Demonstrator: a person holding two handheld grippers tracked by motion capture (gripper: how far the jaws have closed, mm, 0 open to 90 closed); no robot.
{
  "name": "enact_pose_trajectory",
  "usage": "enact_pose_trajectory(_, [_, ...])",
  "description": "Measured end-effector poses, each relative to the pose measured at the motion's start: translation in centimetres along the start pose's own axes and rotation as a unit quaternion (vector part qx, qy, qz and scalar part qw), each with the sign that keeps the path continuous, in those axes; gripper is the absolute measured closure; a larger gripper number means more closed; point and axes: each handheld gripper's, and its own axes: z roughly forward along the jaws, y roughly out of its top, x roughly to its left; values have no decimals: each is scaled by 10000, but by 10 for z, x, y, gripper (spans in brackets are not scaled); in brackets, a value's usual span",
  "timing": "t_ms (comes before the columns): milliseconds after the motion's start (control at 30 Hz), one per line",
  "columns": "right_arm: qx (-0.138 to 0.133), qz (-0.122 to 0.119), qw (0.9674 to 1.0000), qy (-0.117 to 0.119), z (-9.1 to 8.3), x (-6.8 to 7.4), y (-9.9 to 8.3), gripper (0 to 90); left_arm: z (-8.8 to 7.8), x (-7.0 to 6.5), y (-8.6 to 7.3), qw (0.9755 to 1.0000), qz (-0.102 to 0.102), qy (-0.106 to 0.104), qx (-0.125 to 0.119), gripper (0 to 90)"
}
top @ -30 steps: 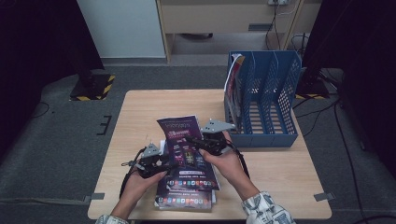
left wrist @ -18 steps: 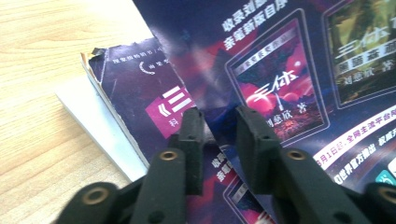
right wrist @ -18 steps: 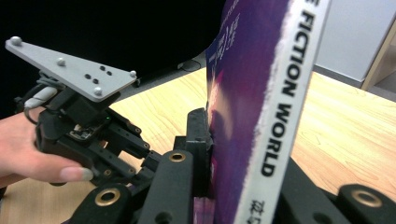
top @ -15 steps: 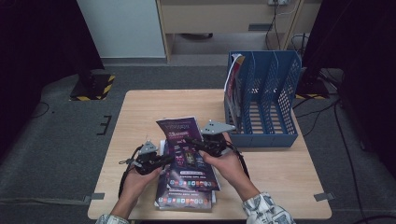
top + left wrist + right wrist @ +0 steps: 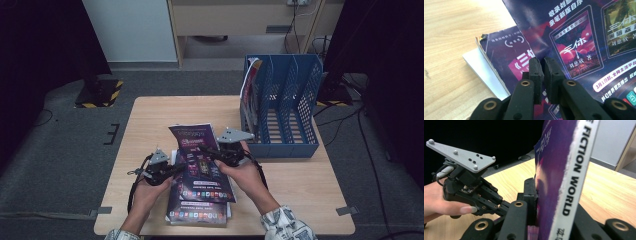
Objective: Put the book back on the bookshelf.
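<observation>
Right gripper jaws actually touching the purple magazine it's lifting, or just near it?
Touching. The right gripper view shows the right gripper with its black jaws on either side of the purple glossy magazine, the left pad pressed flat against the cover, no gap.

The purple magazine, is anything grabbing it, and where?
Yes. The right tongs are shut on the top magazine at its spine edge. The left tongs have just been closing over its opposite edge; their grip can't be confirmed.

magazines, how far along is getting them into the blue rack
Done: one magazine already stands in the blue plastic file rack, in its left slot. In hand: the right hand-held gripper is clamped on the top purple glossy magazine, and the left hand-held gripper has just been closing at its left edge. Left: filing it, then the purple magazine stack on the wooden table.
</observation>
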Motion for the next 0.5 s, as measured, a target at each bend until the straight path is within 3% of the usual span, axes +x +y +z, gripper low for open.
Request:
enact_pose_trajectory(367, [-18, 27, 10000, 84, -4, -3, 2, 806, -6, -2, 5, 9993, 207, 267, -154, 855])
enact_pose_trajectory(500, [-1, 54, 9996, 266, -4, -2, 2, 793, -6, -5, 6, 9989, 290, 344, -142, 855])
